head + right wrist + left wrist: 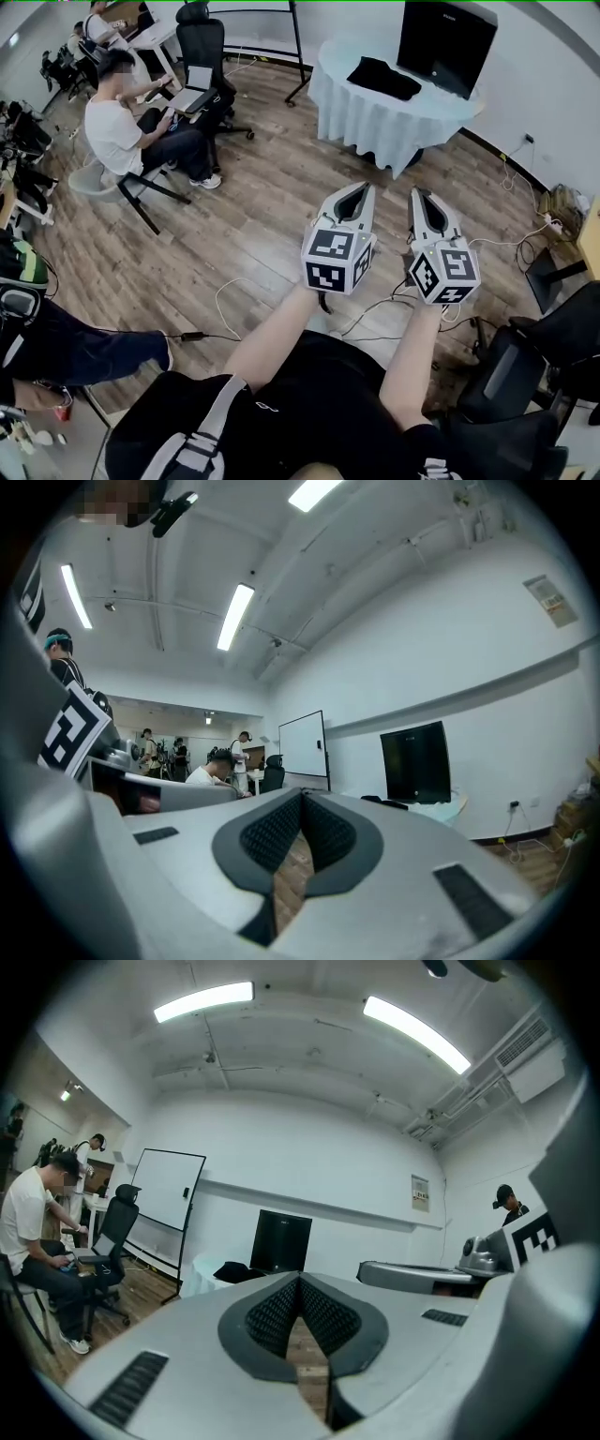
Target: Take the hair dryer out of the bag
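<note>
Hair dryer: not visible. Judged to be inside the bag, so not yet extracted.
Bag (382,77): lies dark and flat on the round table (349,117), beside the black screen (445,42) and well apart from you.
Left gripper (359,187): clenched on nothing, held level (a carrying pose for the approach).
Right gripper (418,194): likewise closed and empty, just beside the left.
Next: close the distance first — the bag is out of reach from here.

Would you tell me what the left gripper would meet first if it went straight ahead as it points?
The left gripper would probably reach the round white-clothed table, near its tall black screen; the way there looks free, though depth is unclear.
</note>
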Demonstrator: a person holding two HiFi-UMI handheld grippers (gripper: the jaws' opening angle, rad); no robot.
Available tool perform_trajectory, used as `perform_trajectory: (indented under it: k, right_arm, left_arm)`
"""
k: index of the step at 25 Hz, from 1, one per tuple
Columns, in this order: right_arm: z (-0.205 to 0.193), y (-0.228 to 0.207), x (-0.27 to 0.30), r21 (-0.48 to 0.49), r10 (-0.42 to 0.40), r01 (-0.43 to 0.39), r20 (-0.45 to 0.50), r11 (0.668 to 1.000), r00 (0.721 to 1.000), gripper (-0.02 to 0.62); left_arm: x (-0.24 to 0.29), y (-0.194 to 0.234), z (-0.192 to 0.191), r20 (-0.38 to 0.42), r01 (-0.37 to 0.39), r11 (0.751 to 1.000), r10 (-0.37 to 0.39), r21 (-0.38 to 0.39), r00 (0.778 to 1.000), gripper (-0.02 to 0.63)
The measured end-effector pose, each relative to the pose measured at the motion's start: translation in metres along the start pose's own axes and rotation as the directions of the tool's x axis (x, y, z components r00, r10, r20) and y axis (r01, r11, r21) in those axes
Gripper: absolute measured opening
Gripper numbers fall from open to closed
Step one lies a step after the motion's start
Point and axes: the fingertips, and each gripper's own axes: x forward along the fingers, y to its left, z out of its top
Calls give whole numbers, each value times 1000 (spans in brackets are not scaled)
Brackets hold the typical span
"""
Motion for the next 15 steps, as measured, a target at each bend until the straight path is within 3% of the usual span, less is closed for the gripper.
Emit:
perform_trajectory:
  k: [7, 15]
  right_arm:
    - [-16, 8, 41, 8, 33, -33, -43, 999, 999, 2]
    - [-19, 18, 117, 40, 49, -47, -50, 998, 998, 3]
  left_arm:
    - [7, 45, -7, -12, -66, 997, 66, -43, 998, 14]
    - [36, 107, 10, -16, -90, 995, 89, -31, 996, 14]
